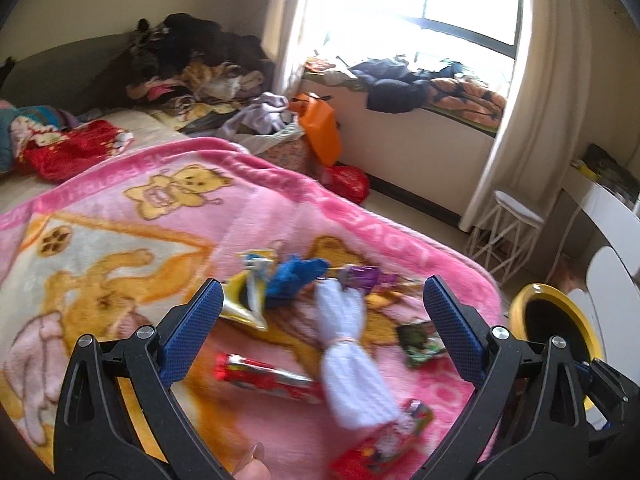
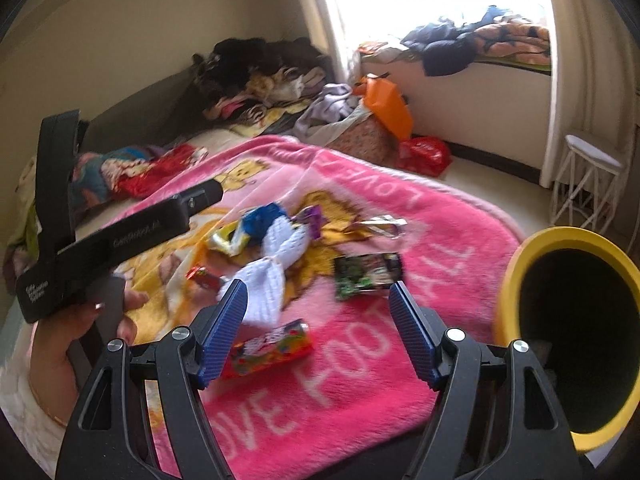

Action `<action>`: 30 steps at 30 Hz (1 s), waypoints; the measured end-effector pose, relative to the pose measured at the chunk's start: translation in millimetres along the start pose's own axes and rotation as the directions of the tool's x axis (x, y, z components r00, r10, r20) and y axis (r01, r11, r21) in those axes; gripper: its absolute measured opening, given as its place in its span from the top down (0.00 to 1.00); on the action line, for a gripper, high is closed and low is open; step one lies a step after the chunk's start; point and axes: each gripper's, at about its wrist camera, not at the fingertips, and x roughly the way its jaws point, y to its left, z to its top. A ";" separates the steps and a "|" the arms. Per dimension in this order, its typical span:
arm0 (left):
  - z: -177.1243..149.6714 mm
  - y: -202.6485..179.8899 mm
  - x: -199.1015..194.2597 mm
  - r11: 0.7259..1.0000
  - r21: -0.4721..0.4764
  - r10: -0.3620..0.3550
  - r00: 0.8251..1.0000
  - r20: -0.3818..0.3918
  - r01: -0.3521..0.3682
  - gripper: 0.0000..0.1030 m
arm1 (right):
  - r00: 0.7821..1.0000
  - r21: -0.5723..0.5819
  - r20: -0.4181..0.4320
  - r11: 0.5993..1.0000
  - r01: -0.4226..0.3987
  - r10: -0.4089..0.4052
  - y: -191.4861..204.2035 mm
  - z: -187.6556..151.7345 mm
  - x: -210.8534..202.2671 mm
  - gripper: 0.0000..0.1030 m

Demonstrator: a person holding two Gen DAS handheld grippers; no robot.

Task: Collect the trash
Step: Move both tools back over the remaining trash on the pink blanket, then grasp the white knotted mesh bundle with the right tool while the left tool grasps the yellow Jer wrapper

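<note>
Trash lies on a pink blanket (image 1: 120,216) (image 2: 440,280): a white foam net (image 1: 352,360) (image 2: 276,264), a red wrapper (image 1: 264,376) (image 2: 204,276), a colourful candy pack (image 1: 384,436) (image 2: 268,348), a green packet (image 1: 422,344) (image 2: 368,272), a blue crumple (image 1: 296,276) (image 2: 264,216), a purple wrapper (image 1: 364,276) (image 2: 312,216) and a yellow-silver packet (image 1: 244,300) (image 2: 224,240). A yellow bin (image 1: 560,316) (image 2: 572,336) is at the right. My left gripper (image 1: 324,312) is open above the foam net. My right gripper (image 2: 316,320) is open and empty above the candy pack.
Piles of clothes (image 1: 200,68) (image 2: 264,72) lie at the bed's far end. An orange bag (image 1: 320,128) (image 2: 388,104) and red bag (image 1: 346,182) (image 2: 424,154) are by the window bench. A white wire stool (image 1: 508,232) (image 2: 588,184) stands on the floor at the right.
</note>
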 end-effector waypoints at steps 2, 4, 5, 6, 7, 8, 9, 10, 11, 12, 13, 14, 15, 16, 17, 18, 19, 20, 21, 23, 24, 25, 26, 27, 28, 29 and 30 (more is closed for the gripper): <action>1.0 11.7 4.9 1.000 -0.011 0.023 1.000 -0.012 -0.023 0.11 | 1.000 -0.012 -0.020 1.000 -0.013 0.012 7.0 0.5 10.3 0.31; -0.3 24.9 12.2 0.999 -0.024 0.047 0.998 -0.038 -0.048 0.11 | 0.999 -0.013 -0.044 1.000 -0.028 0.027 11.8 0.7 19.3 0.31; -1.3 29.8 14.9 0.998 -0.032 0.056 0.997 -0.046 -0.057 0.11 | 0.998 -0.013 -0.055 0.999 -0.035 0.034 14.8 1.3 23.9 0.31; -2.6 36.7 18.0 0.997 -0.046 0.061 0.996 -0.058 -0.064 0.11 | 0.997 -0.013 -0.066 0.999 -0.043 0.042 15.7 1.2 28.7 0.31; -3.8 43.3 21.5 0.996 -0.060 0.062 0.995 -0.072 -0.066 0.11 | 0.996 -0.015 -0.074 0.999 -0.050 0.049 19.8 1.5 34.0 0.31; -5.3 48.2 24.4 0.995 -0.072 0.065 0.994 -0.084 -0.071 0.11 | 0.995 -0.016 -0.081 0.998 -0.060 0.059 22.1 1.4 37.6 0.31; -7.0 54.5 27.9 0.993 -0.087 0.069 0.993 -0.097 -0.078 0.11 | 0.994 -0.018 -0.088 0.998 -0.067 0.066 24.3 1.6 40.5 0.31; -8.6 59.9 31.6 0.992 -0.103 0.068 0.992 -0.111 -0.079 0.11 | 0.993 -0.021 -0.098 0.997 -0.073 0.070 27.5 1.5 44.9 0.31; -10.2 63.6 34.1 0.990 -0.118 0.066 0.990 -0.121 -0.080 0.11 | 0.991 -0.021 -0.107 0.997 -0.080 0.078 29.7 1.1 48.7 0.31; -11.9 68.4 36.9 0.988 -0.134 0.065 0.989 -0.131 -0.083 0.12 | 0.989 -0.017 -0.122 0.996 -0.084 0.081 31.8 1.1 54.6 0.31; -13.3 72.7 40.3 0.986 -0.148 0.060 0.988 -0.140 -0.081 0.14 | 0.987 -0.012 -0.133 0.996 -0.087 0.084 32.4 1.7 59.1 0.31; -14.3 75.6 43.2 0.984 -0.157 0.057 0.987 -0.148 -0.080 0.18 | 0.986 -0.007 -0.141 0.996 -0.089 0.087 33.7 1.5 62.2 0.31; -15.4 79.6 48.3 0.982 -0.173 0.049 0.986 -0.162 -0.078 0.20 | 0.985 -0.002 -0.149 0.996 -0.089 0.087 35.4 1.7 65.8 0.31; -16.0 81.7 51.3 0.980 -0.182 0.042 0.985 -0.170 -0.074 0.24 | 0.983 0.005 -0.161 0.996 -0.089 0.089 36.2 2.0 71.6 0.31; -16.2 83.0 54.2 0.979 -0.191 0.037 0.984 -0.176 -0.071 0.29 | 0.981 0.009 -0.169 0.996 -0.092 0.092 36.7 2.2 74.4 0.31; -16.9 84.4 58.2 0.977 -0.201 0.028 0.982 -0.188 -0.067 0.31 | 0.979 0.014 -0.182 0.996 -0.093 0.094 37.5 2.2 79.8 0.31; -18.0 85.5 62.5 0.975 -0.212 0.015 0.979 -0.201 -0.059 0.35 | 0.977 0.019 -0.189 0.995 -0.095 0.097 38.2 1.8 83.2 0.31; -18.7 87.0 66.3 0.973 -0.226 0.003 0.977 -0.211 -0.052 0.37 | 0.976 0.023 -0.196 0.995 -0.097 0.100 39.5 1.1 86.9 0.31; -19.7 89.1 71.8 0.968 -0.245 -0.011 0.973 -0.229 -0.047 0.38 | 0.974 0.027 -0.205 0.995 -0.097 0.101 39.7 0.8 90.5 0.31; -21.5 92.2 82.2 0.959 -0.279 -0.032 0.966 -0.257 -0.043 0.44 | 0.969 0.034 -0.224 0.995 -0.098 0.103 40.6 -1.2 97.9 0.31; -22.4 92.9 86.2 0.956 -0.289 -0.035 0.963 -0.266 -0.045 0.46 | 0.968 0.034 -0.231 0.995 -0.096 0.101 41.8 -2.1 101.3 0.31; -23.0 93.1 89.7 0.955 -0.294 -0.038 0.962 -0.271 -0.045 0.47 | 0.965 0.034 -0.241 0.995 -0.096 0.101 42.4 -3.4 105.7 0.31; -23.0 93.1 92.5 0.954 -0.296 -0.041 0.960 -0.276 -0.045 0.48 | 0.964 0.034 -0.247 0.995 -0.095 0.100 42.7 -4.0 107.9 0.31; -23.0 92.4 95.3 0.953 -0.299 -0.043 0.959 -0.279 -0.044 0.48 | 0.962 0.037 -0.253 0.995 -0.094 0.101 42.3 -4.9 109.8 0.31; -22.9 91.3 98.1 0.953 -0.299 -0.044 0.958 -0.283 -0.044 0.48 | 0.960 0.045 -0.257 0.994 -0.098 0.106 41.5 -5.9 112.0 0.33; -23.0 89.6 99.1 0.954 -0.297 -0.043 0.958 -0.285 -0.046 0.48 | 0.960 0.051 -0.258 0.994 -0.102 0.111 40.9 -6.0 112.6 0.36; -23.0 87.7 101.6 0.954 -0.295 -0.042 0.957 -0.287 -0.047 0.48 | 0.959 0.058 -0.258 0.993 -0.107 0.118 40.3 -6.3 112.9 0.48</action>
